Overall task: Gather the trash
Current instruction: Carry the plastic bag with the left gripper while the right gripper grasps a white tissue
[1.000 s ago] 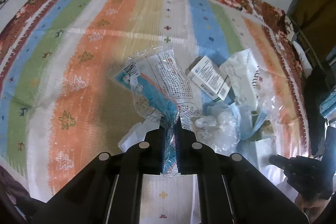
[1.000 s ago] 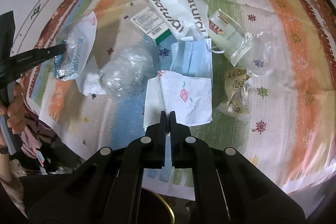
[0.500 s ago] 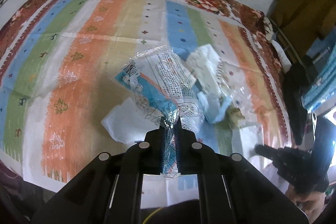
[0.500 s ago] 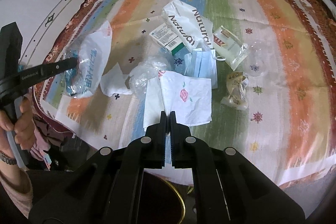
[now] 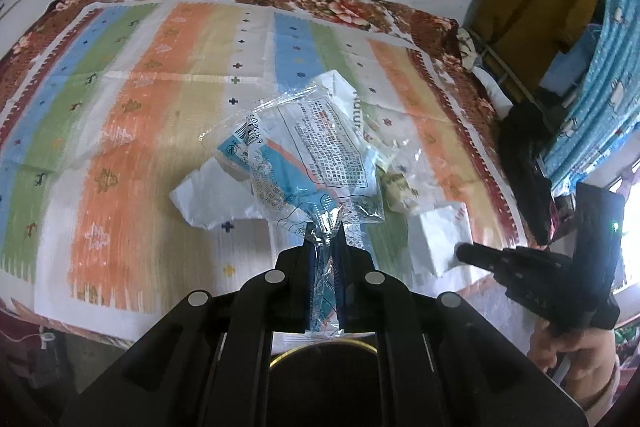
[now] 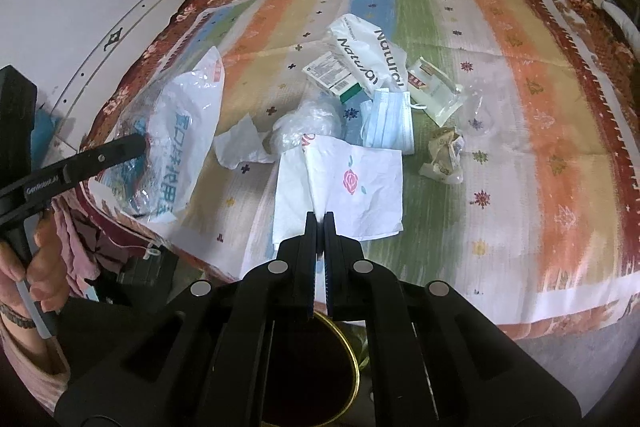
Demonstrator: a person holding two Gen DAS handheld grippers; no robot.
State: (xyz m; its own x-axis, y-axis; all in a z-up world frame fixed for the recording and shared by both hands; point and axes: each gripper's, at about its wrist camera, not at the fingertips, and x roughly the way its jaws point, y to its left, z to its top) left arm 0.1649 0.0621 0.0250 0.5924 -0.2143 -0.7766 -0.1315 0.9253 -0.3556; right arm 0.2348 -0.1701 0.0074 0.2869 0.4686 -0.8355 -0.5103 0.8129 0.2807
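striped cloth (image 6: 500, 75), pale-blue mask (image 6: 390, 125), black tongs (image 6: 319, 227)

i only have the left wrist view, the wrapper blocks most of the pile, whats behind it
Observer: The right wrist view shows a blue face mask lying flat behind the napkin with a rose print.
Operator: is the right tool carrying anything
Observer: No, the right tool is shut with nothing between its fingers.
Operator: and my wrapper, is it clear of the bed
Observer: Yes. From the right side the plastic wrapper hangs from the left tool out past the bedspread's edge.
Operator: anything see-through i'd miss
Observer: A clear crumpled plastic bag sits left of the mask.
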